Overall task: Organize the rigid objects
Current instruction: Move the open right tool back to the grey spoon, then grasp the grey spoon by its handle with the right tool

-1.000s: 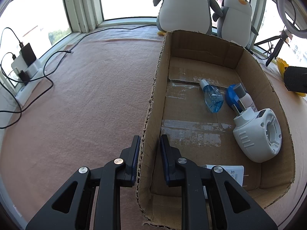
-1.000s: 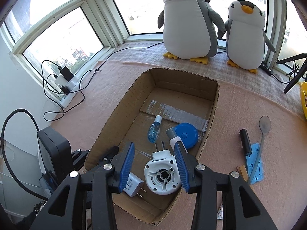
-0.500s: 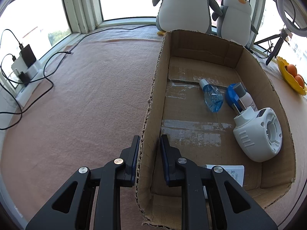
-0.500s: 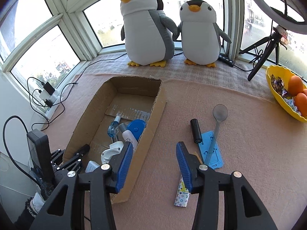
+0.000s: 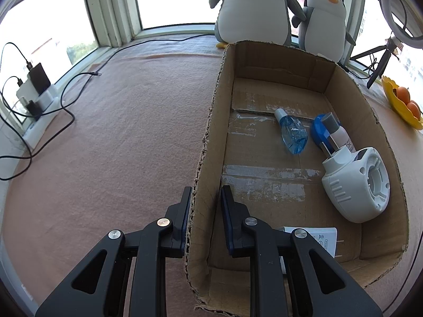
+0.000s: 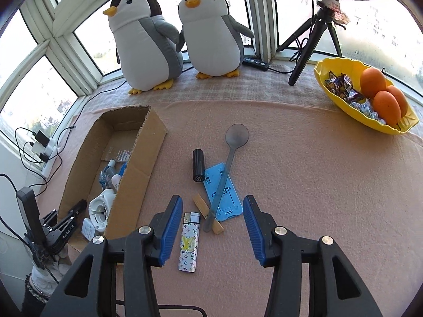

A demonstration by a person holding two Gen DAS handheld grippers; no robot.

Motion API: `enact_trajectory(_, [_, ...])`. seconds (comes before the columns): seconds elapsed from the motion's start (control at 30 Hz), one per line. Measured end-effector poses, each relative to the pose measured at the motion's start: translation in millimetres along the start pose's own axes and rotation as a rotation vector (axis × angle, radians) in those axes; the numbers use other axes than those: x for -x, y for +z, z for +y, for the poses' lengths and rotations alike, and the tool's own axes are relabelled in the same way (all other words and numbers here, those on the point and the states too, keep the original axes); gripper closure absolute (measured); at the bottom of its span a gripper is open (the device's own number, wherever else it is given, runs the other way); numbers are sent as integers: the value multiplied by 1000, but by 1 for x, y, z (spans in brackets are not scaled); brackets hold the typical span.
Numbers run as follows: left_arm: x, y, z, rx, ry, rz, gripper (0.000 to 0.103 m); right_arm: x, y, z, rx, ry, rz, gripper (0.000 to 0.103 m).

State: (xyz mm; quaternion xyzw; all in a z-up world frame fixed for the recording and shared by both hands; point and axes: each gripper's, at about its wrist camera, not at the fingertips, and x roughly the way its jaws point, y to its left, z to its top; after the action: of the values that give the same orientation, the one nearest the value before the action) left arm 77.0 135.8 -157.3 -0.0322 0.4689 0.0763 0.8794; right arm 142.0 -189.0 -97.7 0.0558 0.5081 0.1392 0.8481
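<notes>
The left tool (image 5: 204, 206) straddles the near left wall of the box (image 5: 211, 121), one finger outside and one inside; the outer finger lies against the ragged cardboard, but a gap shows at the inner one, so I cannot tell whether it is clenched on the wall. Inside the box lie a white charger (image 5: 321, 240) just by the inner finger, a round white plug-in device (image 5: 357, 182) against the right wall, a white bottle with a blue disc (image 5: 321, 132) behind it, and a small clear blue bottle (image 5: 292, 132) on its side. The right tool (image 6: 210, 227) hangs released, fingers wide apart, over the pink tabletop (image 6: 304, 171) right of the box. Between its fingers lie a patterned silver lighter (image 6: 188, 243) with a yellow mark, a small wooden stick (image 6: 207, 214), and a grey spoon (image 6: 228, 169) laid across a blue plastic stand (image 6: 224, 192). A black cylinder (image 6: 198, 169) touches the stand's far left corner. Well apart, a yellow bowl (image 6: 343, 100) holds oranges.
</notes>
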Motion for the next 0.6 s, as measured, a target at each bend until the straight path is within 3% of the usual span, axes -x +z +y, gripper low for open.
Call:
enact_trajectory(0.33, [1, 0, -1, -4, 7, 0, 85, -40, 20, -28, -123, 22, 41, 60])
enact_trajectory(0.6, [1, 0, -2, -4, 8, 1, 85, -77, 48, -33, -163, 18, 104, 74])
